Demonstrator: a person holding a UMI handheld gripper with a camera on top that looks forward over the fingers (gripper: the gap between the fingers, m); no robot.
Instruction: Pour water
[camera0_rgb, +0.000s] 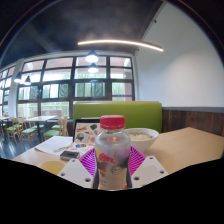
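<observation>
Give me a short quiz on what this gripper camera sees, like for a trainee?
1. True or false: the bottle has a red cap.
2. What lies just beyond the bottle on the table? A) bowl B) kettle C) laptop
3. Fill in: the bottle stands between the gripper fingers' ___ pads.

Key: 1 true; 2 A, the bowl; 3 pink.

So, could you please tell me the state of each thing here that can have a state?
Bottle: upright, red cap on, held between the pink pads.
Gripper: jaws closed on the bottle, one pad at each side.
Bowl: upright on the table beyond the bottle; contents cannot be told.
Ceiling light: on.
</observation>
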